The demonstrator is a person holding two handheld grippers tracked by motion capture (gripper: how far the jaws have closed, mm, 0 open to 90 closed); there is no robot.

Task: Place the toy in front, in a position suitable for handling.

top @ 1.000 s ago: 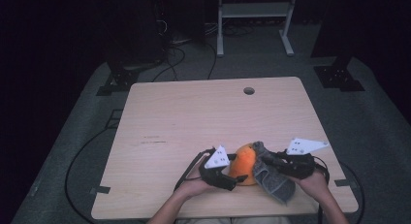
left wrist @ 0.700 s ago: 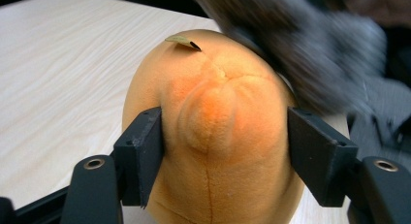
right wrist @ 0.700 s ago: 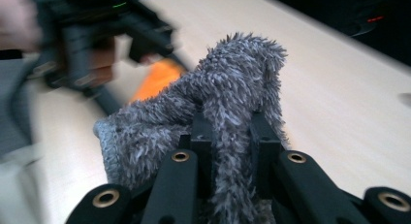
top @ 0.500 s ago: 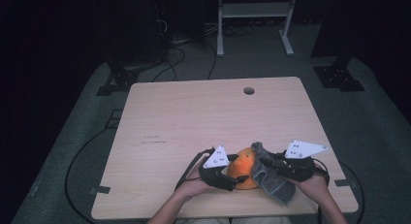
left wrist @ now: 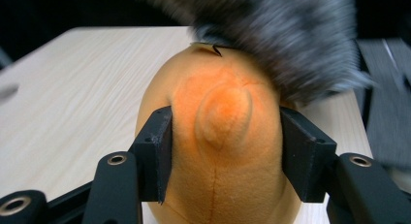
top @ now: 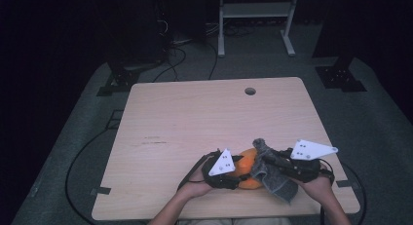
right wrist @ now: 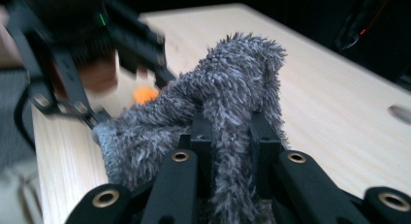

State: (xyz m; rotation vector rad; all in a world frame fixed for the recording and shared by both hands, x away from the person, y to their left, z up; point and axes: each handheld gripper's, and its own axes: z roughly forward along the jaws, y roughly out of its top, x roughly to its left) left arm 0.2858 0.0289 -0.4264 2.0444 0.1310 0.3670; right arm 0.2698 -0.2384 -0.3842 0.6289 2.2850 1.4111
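left gripper (left wrist: 225,151) just clamped shut on orange plush (left wrist: 218,136), right gripper (right wrist: 231,136) pinched grey fuzzy cloth (right wrist: 232,88) w/ cloth draped over plush top, both near table (top: 195,118) front edge

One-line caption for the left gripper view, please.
Left gripper clamps an orange plush toy on the table, grey fuzzy cloth draped above.

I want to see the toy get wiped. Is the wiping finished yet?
Not finished, as far as I can tell. Done: the left gripper has just closed on the orange plush toy, and the right gripper grips the grey fluffy cloth. In hand: the cloth lies over the toy's top. Left: probably rubbing the toy and setting both on the table.
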